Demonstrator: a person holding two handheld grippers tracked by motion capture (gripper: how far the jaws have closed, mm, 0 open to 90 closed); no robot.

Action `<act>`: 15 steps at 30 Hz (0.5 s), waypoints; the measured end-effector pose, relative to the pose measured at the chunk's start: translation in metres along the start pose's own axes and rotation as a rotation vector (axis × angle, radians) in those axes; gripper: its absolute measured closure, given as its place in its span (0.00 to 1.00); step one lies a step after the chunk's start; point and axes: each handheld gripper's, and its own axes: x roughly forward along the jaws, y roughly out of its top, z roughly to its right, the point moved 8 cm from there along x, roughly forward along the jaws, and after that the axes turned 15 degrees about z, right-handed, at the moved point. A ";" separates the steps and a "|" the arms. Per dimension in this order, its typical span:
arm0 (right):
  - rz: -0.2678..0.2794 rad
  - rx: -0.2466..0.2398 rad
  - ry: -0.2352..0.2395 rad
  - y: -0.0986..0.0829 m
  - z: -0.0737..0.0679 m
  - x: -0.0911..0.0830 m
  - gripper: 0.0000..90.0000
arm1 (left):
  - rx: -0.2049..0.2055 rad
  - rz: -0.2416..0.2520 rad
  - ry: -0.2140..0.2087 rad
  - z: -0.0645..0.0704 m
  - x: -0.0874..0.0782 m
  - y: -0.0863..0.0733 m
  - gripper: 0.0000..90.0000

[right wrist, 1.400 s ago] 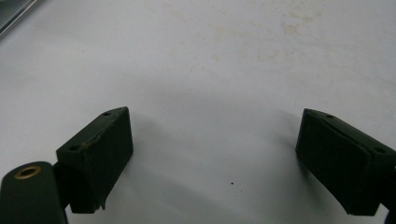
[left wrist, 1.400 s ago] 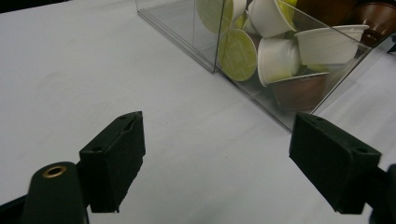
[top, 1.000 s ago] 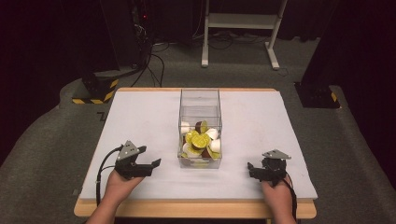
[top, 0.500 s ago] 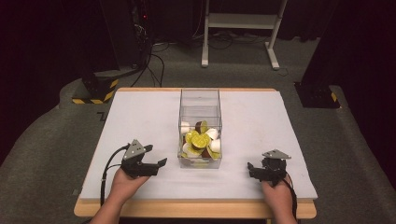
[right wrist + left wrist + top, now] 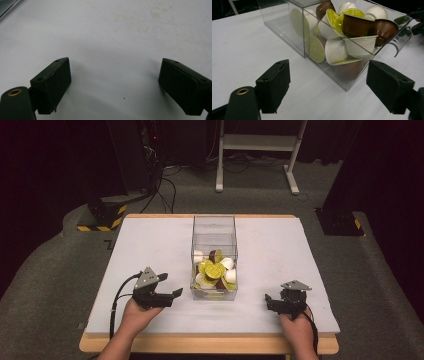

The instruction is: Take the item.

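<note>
I have the left gripper point(image 5: 176, 294) low over the white table cover point(image 5: 150, 245), just left of the clear plastic box point(image 5: 214, 227), with its tips pointing at the box's near left corner. Its jaws stand wide apart with nothing between them; in the left gripper view they frame that near corner point(image 5: 347, 86) of the box, close ahead but not touching it.

The box sits near the middle of the table, its long side running away from me. Its near half is heaped with coffee capsules point(image 5: 214, 270): white ones, brown ones, and several showing yellow-green foil lids. In the left gripper view I see a white capsule point(image 5: 335, 51) lying on its side against the near wall, a brown one point(image 5: 353, 22) on top of the heap, and a yellow-green lid point(image 5: 315, 48) pressed flat against the left wall. The far half of the box holds none.

My right gripper point(image 5: 270, 301) rests low at the near right of the table, well apart from the box. Its jaws are spread wide too, over bare white cover point(image 5: 112, 50) with faint stains.
</note>
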 end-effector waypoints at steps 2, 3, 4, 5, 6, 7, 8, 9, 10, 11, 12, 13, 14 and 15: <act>0.000 0.000 0.000 0.000 0.000 0.000 0.12 | 0.004 -0.003 -0.005 0.001 0.001 0.002 0.22; 0.000 0.000 0.000 0.000 0.000 0.000 0.12 | 0.002 -0.001 -0.005 0.002 0.001 0.003 0.22; 0.000 0.000 0.000 0.000 0.000 0.000 0.12 | 0.008 -0.006 -0.008 0.002 0.002 0.003 0.22; 0.000 0.000 0.000 0.000 0.000 0.000 0.12 | -0.004 0.002 -0.007 0.004 0.003 0.004 0.22; 0.000 0.000 0.000 0.000 0.000 0.000 0.12 | -0.012 0.009 -0.005 0.005 0.003 0.005 0.22; 0.000 0.000 0.000 0.000 0.000 0.000 0.12 | -0.007 0.002 -0.009 0.005 0.003 0.005 0.22; 0.000 0.000 0.000 0.000 0.000 0.000 0.12 | -0.013 0.006 -0.010 0.005 0.004 0.006 0.22; 0.000 0.000 0.000 0.000 0.000 0.000 0.12 | -0.022 0.011 -0.009 0.006 0.005 0.007 0.22; 0.000 0.000 0.000 0.000 0.000 0.000 0.12 | -0.024 0.009 -0.010 0.006 0.005 0.007 0.22; 0.000 0.000 0.000 0.000 0.000 0.000 0.12 | -0.023 0.006 -0.011 0.006 0.005 0.007 0.22; -0.002 0.001 0.001 0.000 0.000 0.000 0.12 | -0.013 0.001 -0.013 0.006 0.006 0.007 0.22; -0.002 0.001 0.001 0.000 0.000 0.000 0.12 | -0.024 0.009 -0.007 0.008 0.007 0.008 0.22; -0.003 0.001 0.002 0.000 0.000 0.000 0.12 | -0.017 0.003 -0.009 0.008 0.007 0.008 0.22; -0.003 0.001 0.002 0.000 0.000 0.000 0.12 | -0.012 -0.001 -0.013 0.010 0.008 0.008 0.22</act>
